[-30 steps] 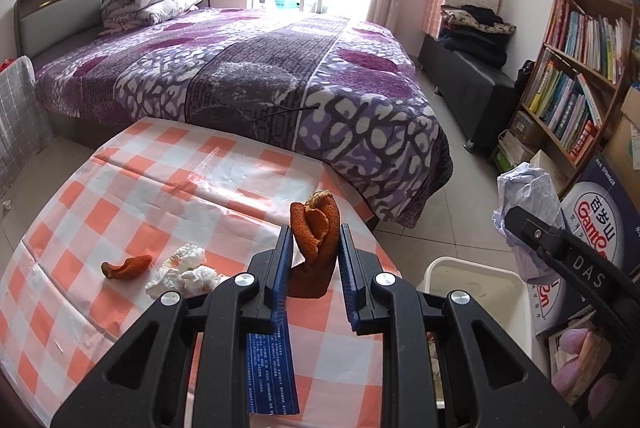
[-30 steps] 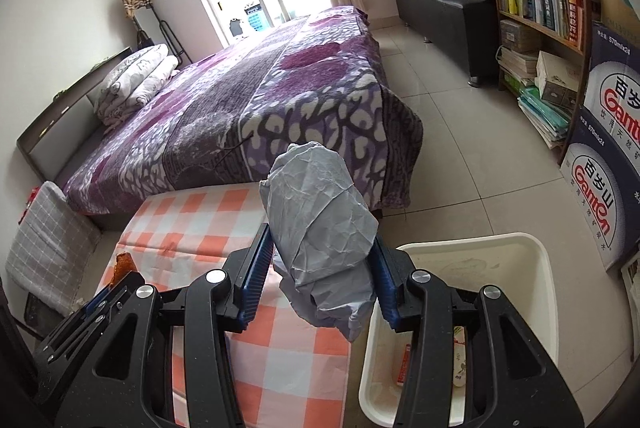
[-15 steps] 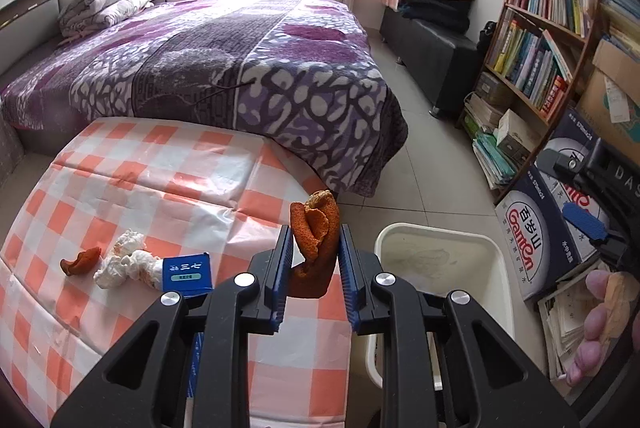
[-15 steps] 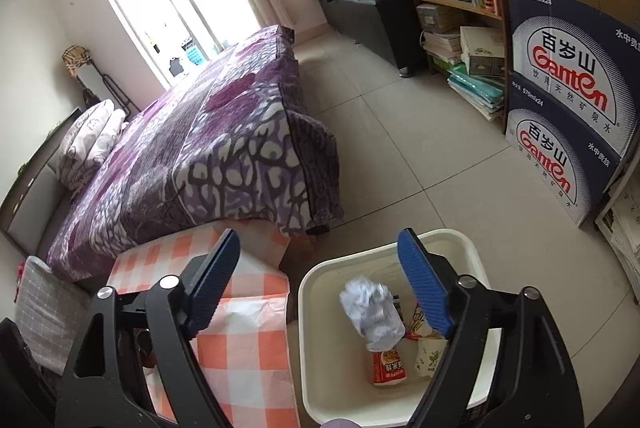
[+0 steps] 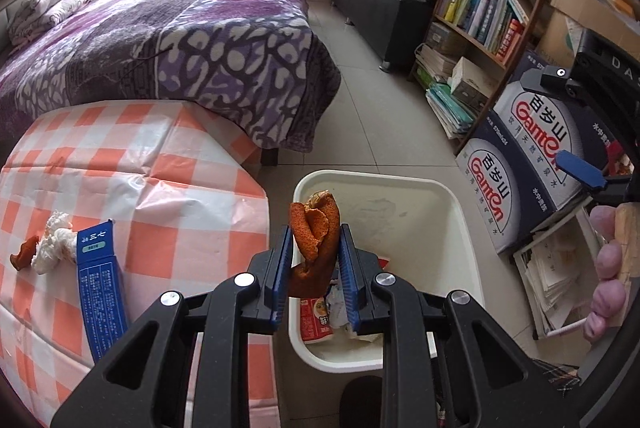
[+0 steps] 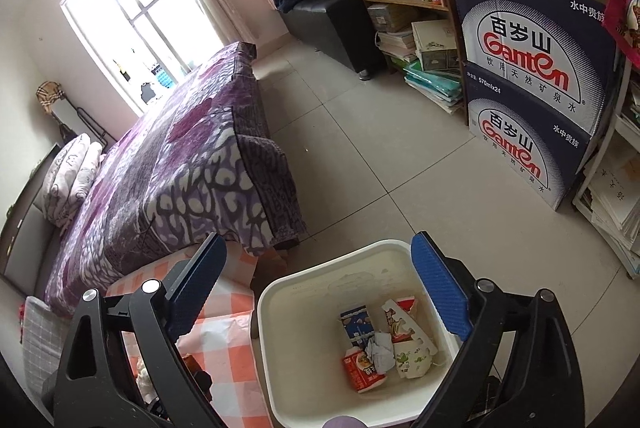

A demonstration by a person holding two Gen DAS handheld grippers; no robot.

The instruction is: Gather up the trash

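My left gripper (image 5: 314, 240) is shut on an orange peel (image 5: 314, 228) and holds it over the near-left rim of the white trash bin (image 5: 452, 196). My right gripper (image 6: 318, 260) is open wide and empty above the bin (image 6: 280, 308); a grey crumpled paper (image 6: 378, 348), a red carton (image 6: 360, 372) and other wrappers lie in the bin. On the orange checked table (image 5: 160, 188) lie a blue box (image 5: 100, 280), white tissue (image 5: 54, 244) and a small peel piece (image 5: 24, 256).
A purple bed (image 5: 180, 36) stands behind the table. Stacked Ganten boxes (image 5: 532, 156) and a bookshelf (image 5: 492, 0) stand right of the bin. The right gripper's arm shows at the right edge of the left wrist view.
My right gripper opened and dropped the grey crumpled paper into the bin. My left gripper carried the orange peel rightward from above the table to over the bin.
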